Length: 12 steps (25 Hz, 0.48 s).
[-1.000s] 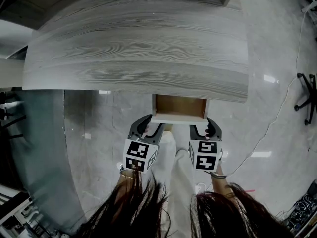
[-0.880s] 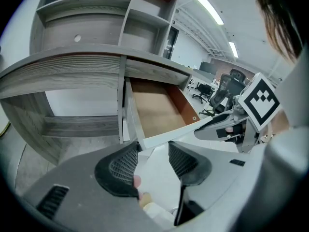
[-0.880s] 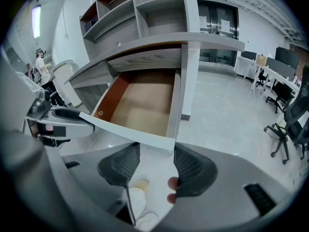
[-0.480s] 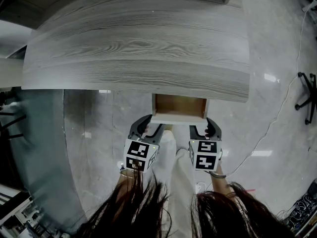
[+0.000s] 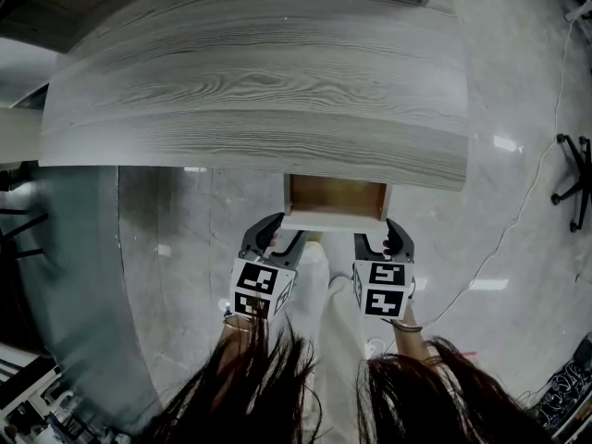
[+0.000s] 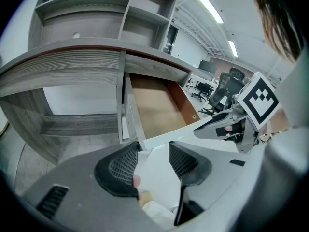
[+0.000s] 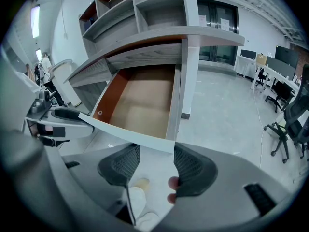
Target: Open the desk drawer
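The drawer stands pulled out from under the grey wood-grain desk top, its brown bottom bare inside. My left gripper is at the left end of the drawer's white front panel. In the left gripper view the jaws of that gripper stand apart, with the panel's corner between them. My right gripper sits at the panel's right end. Its jaws are also apart, either side of the panel's corner. Neither pair visibly clamps the thin panel.
Shelving rises over the desk. A chair base and a cable lie on the shiny floor at the right. Office chairs stand further off. A dark grey curved panel fills the left side.
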Motion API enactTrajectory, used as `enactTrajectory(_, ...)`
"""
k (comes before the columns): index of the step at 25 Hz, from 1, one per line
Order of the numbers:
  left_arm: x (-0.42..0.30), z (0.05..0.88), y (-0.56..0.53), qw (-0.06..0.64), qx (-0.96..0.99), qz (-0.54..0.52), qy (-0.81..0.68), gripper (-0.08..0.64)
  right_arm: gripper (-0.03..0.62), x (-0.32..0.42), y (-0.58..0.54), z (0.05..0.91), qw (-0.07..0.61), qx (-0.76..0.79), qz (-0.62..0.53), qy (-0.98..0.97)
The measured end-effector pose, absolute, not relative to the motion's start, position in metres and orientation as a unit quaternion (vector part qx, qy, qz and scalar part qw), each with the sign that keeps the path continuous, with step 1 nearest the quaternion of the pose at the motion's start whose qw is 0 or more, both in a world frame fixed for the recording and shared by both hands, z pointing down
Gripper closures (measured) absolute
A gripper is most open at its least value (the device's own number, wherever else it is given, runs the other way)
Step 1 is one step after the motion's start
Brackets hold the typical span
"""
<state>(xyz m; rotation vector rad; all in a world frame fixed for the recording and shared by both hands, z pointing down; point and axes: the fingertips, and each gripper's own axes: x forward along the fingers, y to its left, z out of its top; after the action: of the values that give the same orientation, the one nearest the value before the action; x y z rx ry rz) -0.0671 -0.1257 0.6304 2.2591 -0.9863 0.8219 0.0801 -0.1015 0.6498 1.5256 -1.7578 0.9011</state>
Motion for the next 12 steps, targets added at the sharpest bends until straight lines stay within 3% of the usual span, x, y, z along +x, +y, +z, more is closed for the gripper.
enactTrajectory(12, -0.0682, 0.6302, -0.1255, 0.27, 0.839, 0.302, -0.364, 0.37, 0.365, 0.0788, -0.1006, 0.6504, 0.333, 0.577, 0.336, -0.665)
